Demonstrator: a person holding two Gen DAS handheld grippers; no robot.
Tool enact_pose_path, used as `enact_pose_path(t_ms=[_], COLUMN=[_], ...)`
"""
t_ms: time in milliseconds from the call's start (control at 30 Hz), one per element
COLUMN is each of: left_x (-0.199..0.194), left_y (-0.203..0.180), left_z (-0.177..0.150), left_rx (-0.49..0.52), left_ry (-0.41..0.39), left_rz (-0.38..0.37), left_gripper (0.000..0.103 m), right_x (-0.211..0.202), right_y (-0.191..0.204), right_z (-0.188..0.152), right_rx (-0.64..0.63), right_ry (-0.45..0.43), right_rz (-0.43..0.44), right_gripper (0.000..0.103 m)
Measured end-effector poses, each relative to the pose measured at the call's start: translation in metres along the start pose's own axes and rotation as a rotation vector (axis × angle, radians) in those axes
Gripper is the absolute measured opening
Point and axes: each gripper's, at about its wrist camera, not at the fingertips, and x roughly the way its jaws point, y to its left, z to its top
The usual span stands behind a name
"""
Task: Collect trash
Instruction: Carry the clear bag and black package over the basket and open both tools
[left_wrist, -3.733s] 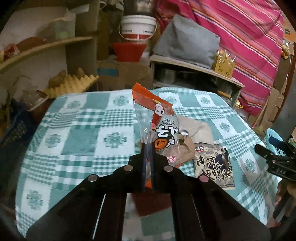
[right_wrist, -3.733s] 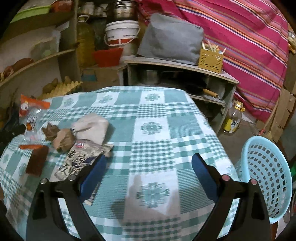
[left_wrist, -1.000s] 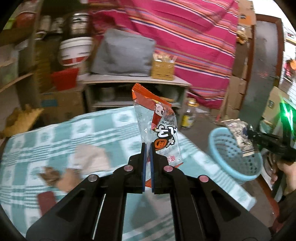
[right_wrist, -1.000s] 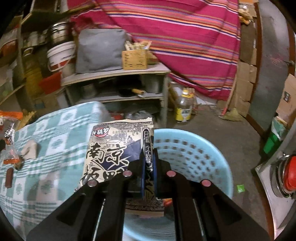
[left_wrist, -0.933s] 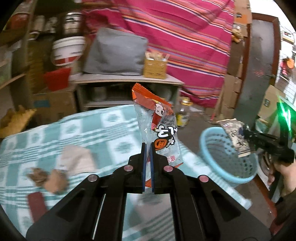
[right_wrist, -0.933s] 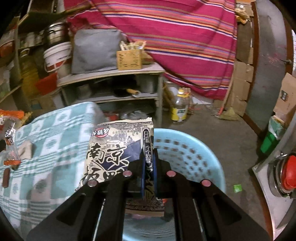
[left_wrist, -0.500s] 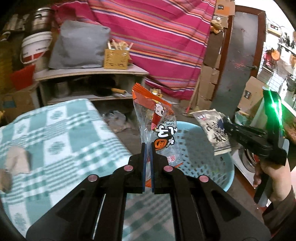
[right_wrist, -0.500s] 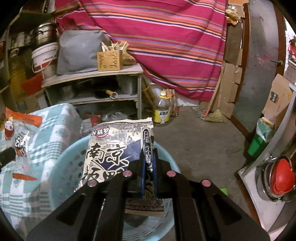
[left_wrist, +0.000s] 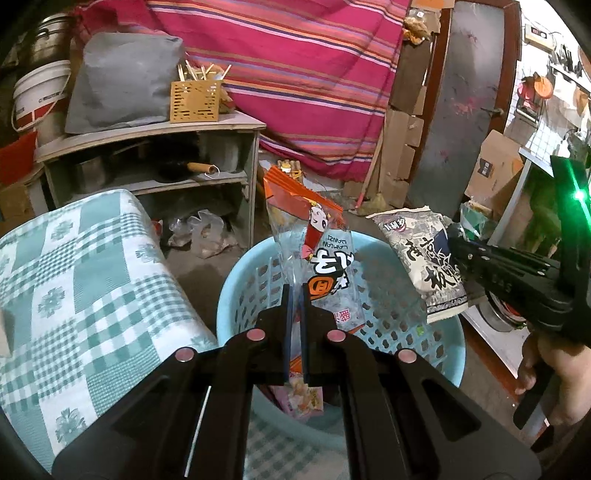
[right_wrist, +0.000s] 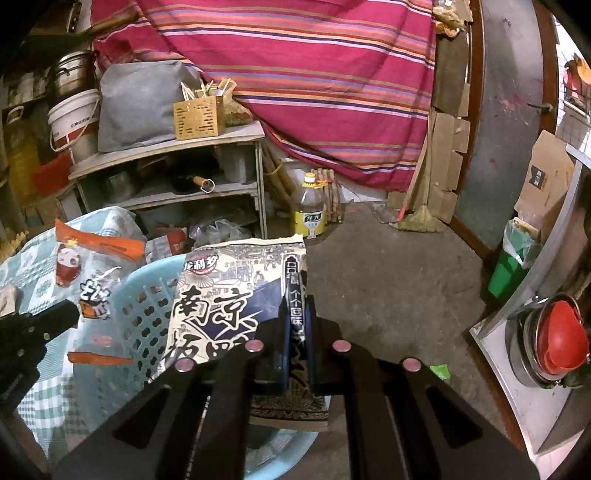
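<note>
Two black handheld grippers hover over a light blue plastic basket (left_wrist: 236, 295) standing on a bare concrete floor (right_wrist: 388, 266). The left gripper (left_wrist: 295, 295) is clamped shut on a clear and orange snack wrapper (left_wrist: 317, 251), held upright above the basket's open mouth. The right gripper (right_wrist: 297, 317) is pinched shut on a dark printed food packet (right_wrist: 225, 295), raised over the basket's rim.

The basket sits just beside the rounded edge of a table under a green checked cloth (left_wrist: 85, 266). Open floor stretches beyond the basket toward a wooden shelf unit (left_wrist: 147, 140) and a striped pink cloth (right_wrist: 314, 74).

Only the left view shows pink trash (left_wrist: 303, 398) lying inside the basket, and a hand (left_wrist: 554, 373) gripping the right tool. Only the right view shows a yellow-labelled bottle (right_wrist: 309, 210) on the floor and a small green bin (right_wrist: 511, 266).
</note>
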Motion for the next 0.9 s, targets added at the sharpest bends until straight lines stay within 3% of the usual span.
enact_pose_path(t_ms=[33, 133, 300, 367, 433, 567, 633, 667, 800, 900], left_x=[0.0, -0.005, -0.024, -0.04, -0.059, -0.095, -0.112, -0.121, -0.156, -0.181], left_y=[0.0, 0.002, 0.012, 0.023, 0.036, 0.069, 0.087, 0.097, 0.139, 0.167], left_z=[0.001, 0.002, 0.002, 0.0, -0.002, -0.01, -0.014, -0.018, -0.032, -0.045], left_rx=[0.0, 0.002, -0.009, -0.018, -0.017, -0.036, -0.053, -0.063, -0.087, -0.107], left_ry=[0.004, -0.005, -0.016, -0.04, -0.073, -0.099, -0.103, -0.103, -0.1, -0.107], left_rz=[-0.003, 0.018, 0.054, 0.095, 0.152, 0.235, 0.278, 0.295, 0.385, 0.457], left_gripper=[0.008, 0.037, 0.047, 0.064, 0.073, 0.085, 0.089, 0.09, 0.093, 0.097], right_x=[0.0, 0.002, 0.005, 0.006, 0.009, 0.018, 0.021, 0.022, 0.022, 0.016], right_y=[0.001, 0.003, 0.012, 0.017, 0.023, 0.041, 0.048, 0.052, 0.063, 0.069], right_z=[0.0, 0.0, 0.0, -0.001, -0.001, -0.003, -0.006, -0.007, -0.01, -0.013], right_rx=[0.0, -0.007, -0.011, -0.017, -0.023, -0.046, -0.052, -0.052, -0.065, -0.052], right_ry=[0.002, 0.009, 0.021, 0.025, 0.035, 0.07, 0.089, 0.095, 0.111, 0.106], right_rz=[-0.001, 0.001, 0.02, 0.021, 0.027, 0.021, 0.02, 0.021, 0.006, -0.006], right_gripper=[0.007, 0.007, 0.007, 0.007, 0.009, 0.012, 0.041, 0.067, 0.07, 0.08])
